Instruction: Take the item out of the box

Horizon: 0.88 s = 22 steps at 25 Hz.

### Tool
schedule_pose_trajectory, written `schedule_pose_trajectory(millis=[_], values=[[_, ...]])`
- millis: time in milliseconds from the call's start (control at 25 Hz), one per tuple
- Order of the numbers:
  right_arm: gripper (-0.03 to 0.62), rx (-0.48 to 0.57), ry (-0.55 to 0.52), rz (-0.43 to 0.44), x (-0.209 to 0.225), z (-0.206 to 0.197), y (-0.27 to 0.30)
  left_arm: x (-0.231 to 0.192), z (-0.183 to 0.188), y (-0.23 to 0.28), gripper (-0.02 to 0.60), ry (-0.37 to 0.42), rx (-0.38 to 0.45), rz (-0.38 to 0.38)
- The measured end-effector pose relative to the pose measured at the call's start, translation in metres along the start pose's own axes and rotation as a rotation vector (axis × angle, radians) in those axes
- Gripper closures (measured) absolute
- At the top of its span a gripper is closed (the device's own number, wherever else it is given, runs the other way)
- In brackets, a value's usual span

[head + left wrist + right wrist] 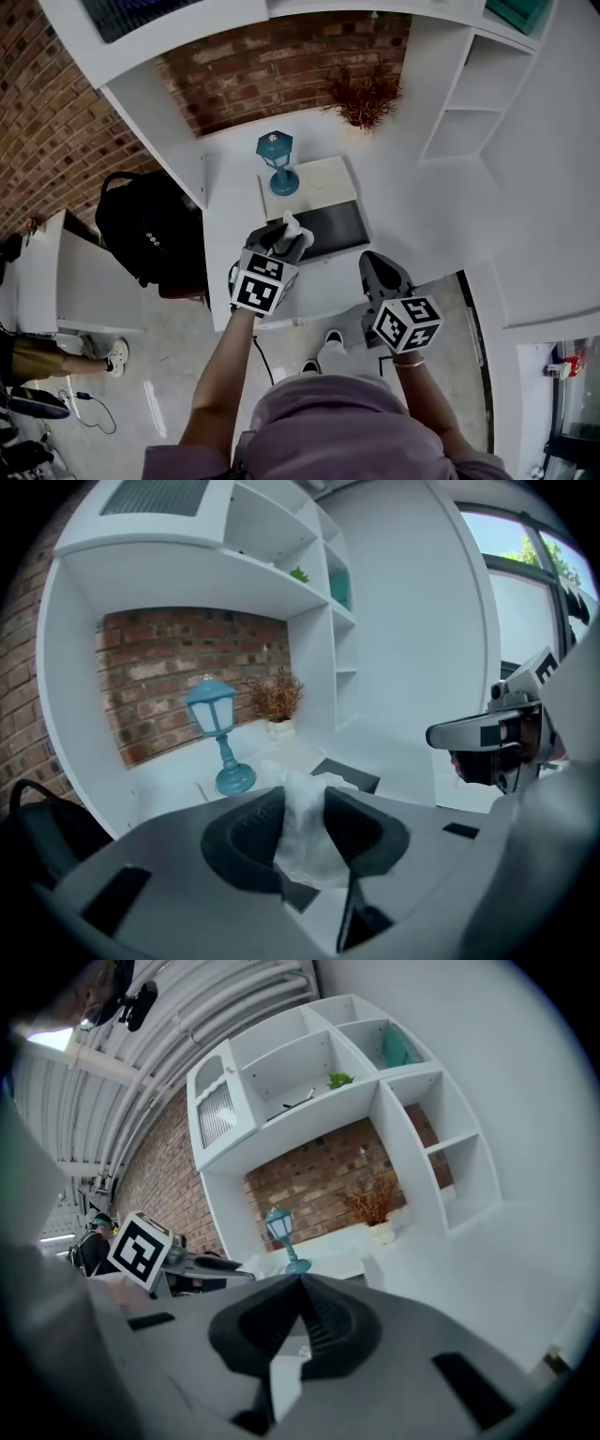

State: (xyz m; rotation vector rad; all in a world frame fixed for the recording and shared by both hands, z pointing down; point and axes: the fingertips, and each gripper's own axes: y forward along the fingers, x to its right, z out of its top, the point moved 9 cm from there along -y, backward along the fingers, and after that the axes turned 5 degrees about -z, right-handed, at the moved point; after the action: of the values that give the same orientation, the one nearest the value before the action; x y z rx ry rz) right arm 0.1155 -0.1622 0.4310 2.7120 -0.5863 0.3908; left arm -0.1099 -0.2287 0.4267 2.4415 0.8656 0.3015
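My left gripper (286, 236) is shut on a white crumpled, plastic-wrapped item (292, 223) and holds it in the air over the near edge of the white desk. In the left gripper view the item (305, 841) fills the gap between the two dark pads of the left gripper (305, 808). Just behind it on the desk lies the open dark box (333, 230), also visible past the jaws as the box (349, 774). My right gripper (373, 261) hovers to the right, near the desk's front edge. Its jaws (302, 1288) meet at the tip with nothing between them.
A blue lantern lamp (277, 161) stands on a white flat panel (319, 180) behind the box. A dried plant (364, 94) sits by the brick wall. White shelves (464, 112) rise on the right. A black backpack (145, 230) rests left of the desk.
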Motion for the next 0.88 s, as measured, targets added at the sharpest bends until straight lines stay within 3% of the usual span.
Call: schedule_pose_trajectory(millis=[520, 880], values=[[0.592, -0.001, -0.031, 0.006, -0.014, 0.002, -0.003, -0.003, -0.017, -0.047, 0.445, -0.165, 0.164, 0.071], [0.592, -0.003, -0.073, 0.004, -0.023, 0.003, -0.006, -0.003, -0.034, -0.068, 0.443, -0.22, 0.233, 0.115]])
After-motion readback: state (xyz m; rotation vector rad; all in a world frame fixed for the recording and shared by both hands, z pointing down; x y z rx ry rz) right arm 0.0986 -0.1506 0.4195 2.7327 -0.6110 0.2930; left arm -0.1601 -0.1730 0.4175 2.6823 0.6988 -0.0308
